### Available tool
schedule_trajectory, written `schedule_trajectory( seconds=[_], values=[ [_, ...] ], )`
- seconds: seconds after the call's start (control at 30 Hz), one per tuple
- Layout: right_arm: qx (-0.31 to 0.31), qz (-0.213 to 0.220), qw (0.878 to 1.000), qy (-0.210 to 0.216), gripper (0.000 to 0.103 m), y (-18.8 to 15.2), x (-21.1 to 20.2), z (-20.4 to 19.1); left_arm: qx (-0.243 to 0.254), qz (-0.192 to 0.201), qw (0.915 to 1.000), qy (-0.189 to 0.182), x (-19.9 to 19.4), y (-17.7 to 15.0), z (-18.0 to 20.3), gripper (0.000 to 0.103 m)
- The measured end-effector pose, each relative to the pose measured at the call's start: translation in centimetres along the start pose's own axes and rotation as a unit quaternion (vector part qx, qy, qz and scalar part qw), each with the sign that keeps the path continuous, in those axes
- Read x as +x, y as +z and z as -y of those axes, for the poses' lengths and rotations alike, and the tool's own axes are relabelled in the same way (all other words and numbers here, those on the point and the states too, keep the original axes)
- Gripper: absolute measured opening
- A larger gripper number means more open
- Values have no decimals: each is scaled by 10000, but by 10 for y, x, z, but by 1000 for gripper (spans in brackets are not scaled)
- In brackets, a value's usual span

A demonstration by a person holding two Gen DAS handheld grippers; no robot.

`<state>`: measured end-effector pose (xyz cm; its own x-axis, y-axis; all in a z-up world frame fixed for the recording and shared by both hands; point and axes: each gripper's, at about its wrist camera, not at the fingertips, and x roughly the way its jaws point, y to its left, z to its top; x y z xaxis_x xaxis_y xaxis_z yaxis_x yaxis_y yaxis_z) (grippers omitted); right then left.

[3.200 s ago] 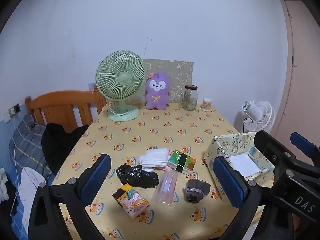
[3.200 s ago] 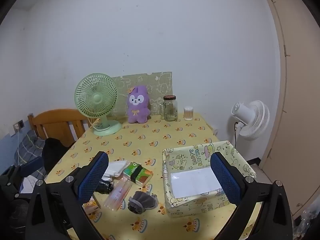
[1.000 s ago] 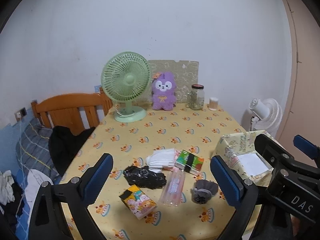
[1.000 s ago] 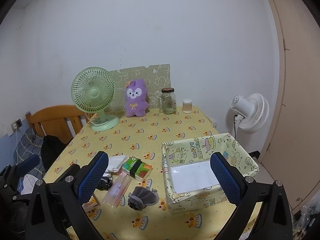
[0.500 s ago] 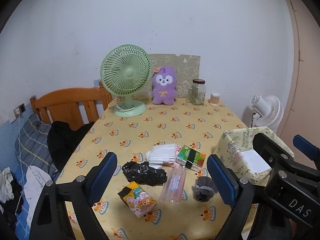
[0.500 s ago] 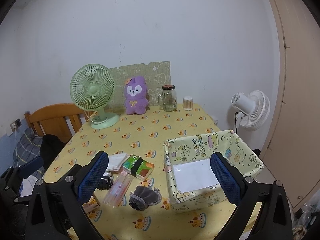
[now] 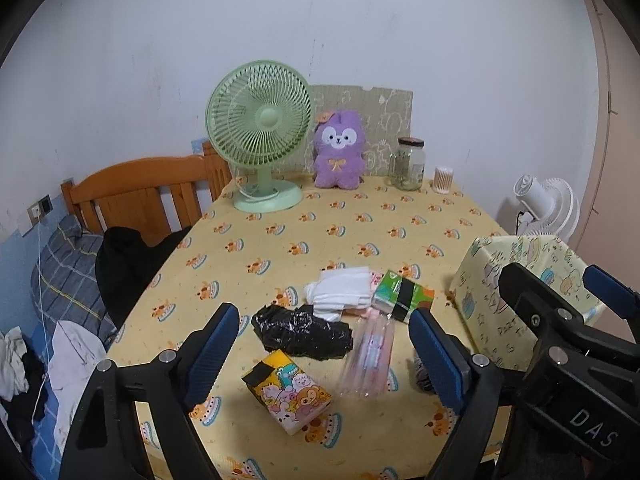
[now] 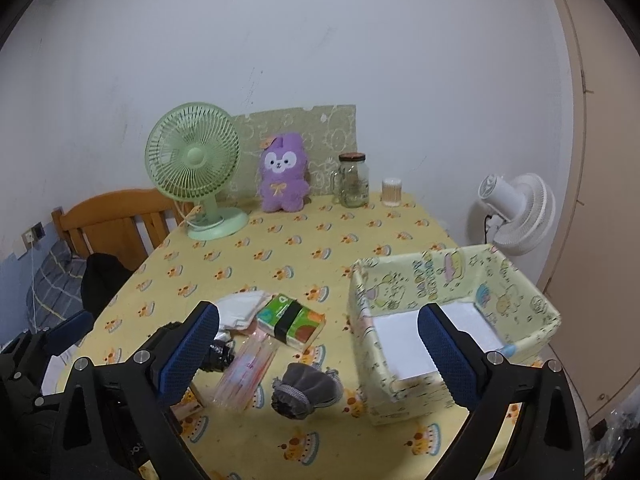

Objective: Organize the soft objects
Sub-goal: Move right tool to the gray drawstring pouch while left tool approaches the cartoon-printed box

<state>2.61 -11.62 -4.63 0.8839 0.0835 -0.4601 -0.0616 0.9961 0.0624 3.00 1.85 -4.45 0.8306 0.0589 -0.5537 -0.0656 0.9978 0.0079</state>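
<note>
In the left view, our gripper's finger (image 7: 436, 356) hides most of the grey pouch (image 7: 423, 376). In the right view, the near-left cartoon packet (image 8: 188, 400) is mostly covered.

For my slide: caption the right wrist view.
Open right gripper above grey pouch, beside patterned box on yellow table.

Glossy crinkled black bag (image 7: 302, 333) (plastic)

I'm reading "DAS" in pale letters on the black body of the right gripper (image 7: 580, 420), seen from my left wrist view. On the inner wall of the patterned box (image 8: 520, 276) I'm making out colourful lettering, but it's staying too small and warped for me to read.
</note>
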Motion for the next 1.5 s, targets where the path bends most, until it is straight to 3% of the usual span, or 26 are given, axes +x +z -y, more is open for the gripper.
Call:
schedule_trajectory(
  seconds=[0.33,0.8,1.13,1.5],
  values=[
    [-133,-164,9998,47,96,-18,24,-18,13,-253,9996,-82,27,-19,-12,85],
    [-197,-732,9971,15,88,-49,69,-30,52,-675,9975,-222,61,-47,-14,84],
    [-217,-1097,9937,-12,85,-69,90,-31,-54,-869,9962,-2,79,-66,-19,83],
    [-197,-1244,9920,-95,85,-73,106,-35,-97,-756,9968,237,82,-67,-26,82]
  ],
)
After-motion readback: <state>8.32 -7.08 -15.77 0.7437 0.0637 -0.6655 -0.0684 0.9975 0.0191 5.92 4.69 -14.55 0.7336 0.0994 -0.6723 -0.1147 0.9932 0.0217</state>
